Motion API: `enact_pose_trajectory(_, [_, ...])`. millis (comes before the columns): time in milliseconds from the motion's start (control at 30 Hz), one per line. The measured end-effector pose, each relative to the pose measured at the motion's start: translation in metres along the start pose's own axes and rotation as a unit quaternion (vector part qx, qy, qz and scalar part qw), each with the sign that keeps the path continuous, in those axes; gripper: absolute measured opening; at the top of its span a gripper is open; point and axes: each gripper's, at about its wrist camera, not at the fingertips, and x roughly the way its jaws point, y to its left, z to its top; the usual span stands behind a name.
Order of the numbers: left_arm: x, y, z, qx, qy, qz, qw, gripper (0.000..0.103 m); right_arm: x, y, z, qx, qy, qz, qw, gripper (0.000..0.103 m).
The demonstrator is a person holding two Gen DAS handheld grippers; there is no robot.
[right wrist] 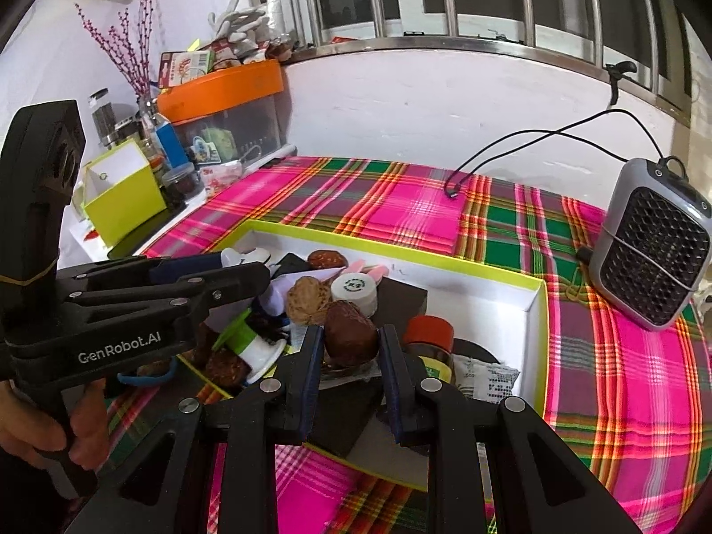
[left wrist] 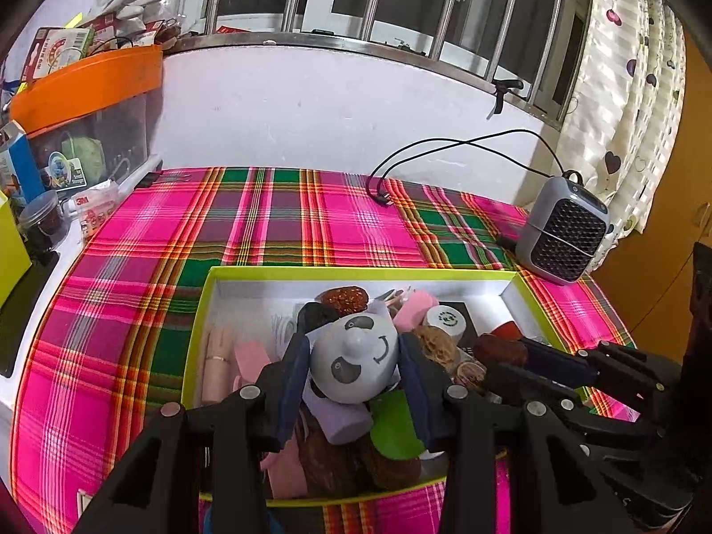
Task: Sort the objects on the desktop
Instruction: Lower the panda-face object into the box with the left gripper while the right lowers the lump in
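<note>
Two tongs reach into the lime-edged white cardboard box. The left tongs squeeze a grey round panda toy. The right tongs squeeze a dark brown oval lump.

The tabletop is covered by soft checked cloth. The green box looks made of smooth card. The panda toy looks made of smooth plastic, the fan of matt plastic.
</note>
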Motion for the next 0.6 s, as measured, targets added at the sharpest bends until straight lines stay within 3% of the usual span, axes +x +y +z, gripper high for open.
enact_pose_trajectory(600, [0.021, 0.006, 0.017, -0.013, 0.005, 0.005, 0.9999, 0.041, 0.01, -0.001, 0.003, -0.005, 0.005, -0.009, 1.0, 0.026])
